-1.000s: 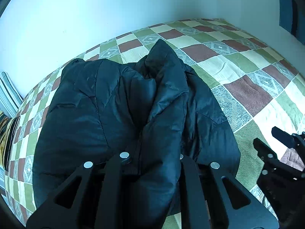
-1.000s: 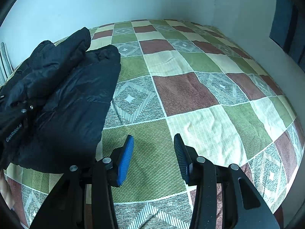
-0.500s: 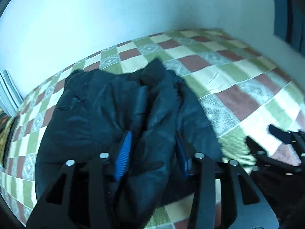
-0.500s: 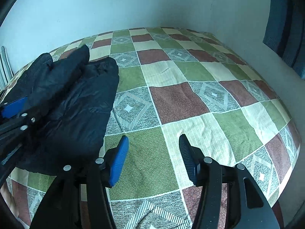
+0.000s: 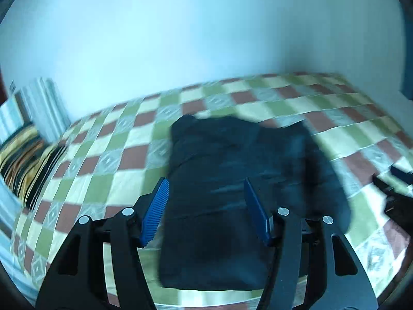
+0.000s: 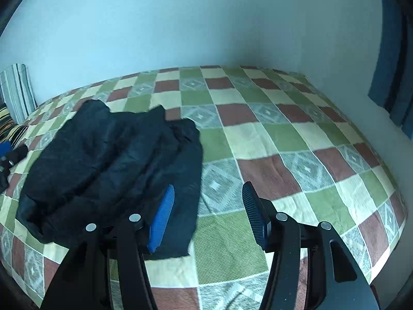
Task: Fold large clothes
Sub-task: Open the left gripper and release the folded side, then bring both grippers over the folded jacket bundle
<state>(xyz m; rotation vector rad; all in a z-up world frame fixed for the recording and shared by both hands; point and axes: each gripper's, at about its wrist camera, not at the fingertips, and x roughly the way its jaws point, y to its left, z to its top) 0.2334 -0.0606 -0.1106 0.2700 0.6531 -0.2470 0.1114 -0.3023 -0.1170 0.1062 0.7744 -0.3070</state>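
The black jacket [image 6: 111, 165] lay in a folded heap on the bed [image 6: 296, 180], at the left middle of the right wrist view and at the center of the left wrist view. The fold step looked done or nearly done, I judged, bc both tools were off the cloth.

The left gripper [image 5: 206, 209] had its 2 blue pads [image 5: 155, 211] apart. Its jaws had just been opening, and nothing was pinched between them; the jacket was only seen behind the gap. That view was blurry.

The right gripper [image 6: 207, 214] also had its 2 pads wide apart w/ nothing in them. They hung over the green and brown squares at the lower middle of the frame, just beside the jacket's edge.

Next move, I guessed: pick 1 edge of the heap, grab it w/ both tools, and fold once more or pat it flat. The puffy cloth may spring back open.

Containers: no box, bag or basket showed in either view, so nothing was inside anything.
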